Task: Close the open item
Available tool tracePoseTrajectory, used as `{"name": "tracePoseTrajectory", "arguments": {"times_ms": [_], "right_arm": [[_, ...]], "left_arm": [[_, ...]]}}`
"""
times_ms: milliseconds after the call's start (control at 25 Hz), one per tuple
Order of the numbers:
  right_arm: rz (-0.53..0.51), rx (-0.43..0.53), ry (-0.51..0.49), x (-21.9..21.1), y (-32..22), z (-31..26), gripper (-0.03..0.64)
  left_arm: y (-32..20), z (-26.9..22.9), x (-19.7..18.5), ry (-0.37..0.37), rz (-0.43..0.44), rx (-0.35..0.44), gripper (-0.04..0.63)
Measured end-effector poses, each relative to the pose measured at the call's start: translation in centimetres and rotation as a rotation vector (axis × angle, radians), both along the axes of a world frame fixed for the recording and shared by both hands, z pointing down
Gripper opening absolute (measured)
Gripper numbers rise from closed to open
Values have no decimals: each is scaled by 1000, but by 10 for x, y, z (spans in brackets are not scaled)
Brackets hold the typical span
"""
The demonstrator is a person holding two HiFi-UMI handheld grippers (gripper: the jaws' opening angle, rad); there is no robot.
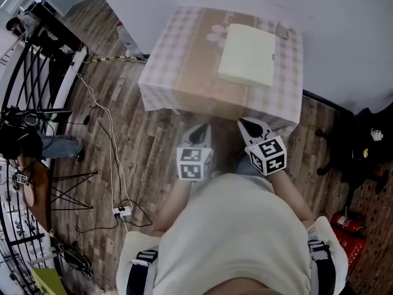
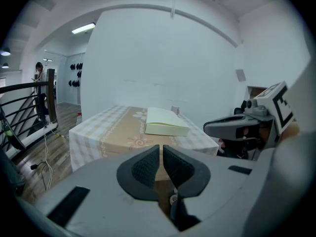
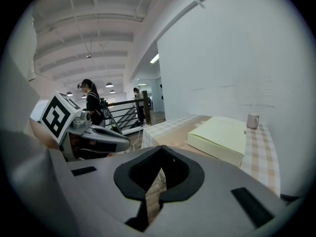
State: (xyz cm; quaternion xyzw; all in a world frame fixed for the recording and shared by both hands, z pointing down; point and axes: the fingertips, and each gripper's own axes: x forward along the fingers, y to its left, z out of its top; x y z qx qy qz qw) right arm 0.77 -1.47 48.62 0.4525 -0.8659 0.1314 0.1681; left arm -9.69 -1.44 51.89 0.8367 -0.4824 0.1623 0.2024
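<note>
A pale yellow flat box (image 1: 247, 54) lies on the checked tablecloth of a small table (image 1: 178, 72), its lid down flat. It also shows in the left gripper view (image 2: 165, 122) and the right gripper view (image 3: 222, 137). My left gripper (image 1: 198, 133) hangs off the table's near edge, close to my body. Its jaws (image 2: 161, 154) are shut with nothing between them. My right gripper (image 1: 250, 128) hovers beside it at the same edge, its tips (image 3: 161, 154) meeting on nothing. Neither gripper touches the box.
A small grey cup (image 1: 282, 31) stands at the table's far right corner, behind the box. Cables and a power strip (image 1: 123, 211) lie on the wood floor to the left, near a black railing (image 1: 31, 85). A red fire extinguisher (image 1: 347, 223) lies at right.
</note>
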Motion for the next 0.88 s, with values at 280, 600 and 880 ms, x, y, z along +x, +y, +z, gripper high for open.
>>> {"name": "tracePoseTrajectory", "arguments": {"times_ms": [280, 600, 880], "right_arm": [[1, -4, -26, -3, 0, -1, 0], [10, 1, -40, 2, 4, -2, 0], [17, 7, -39, -1, 4, -2, 0]], "left_arm": [[0, 1, -1, 1, 1, -3, 21], [4, 3, 2, -8, 5, -3, 21], [6, 4, -5, -15, 7, -6, 21]]}}
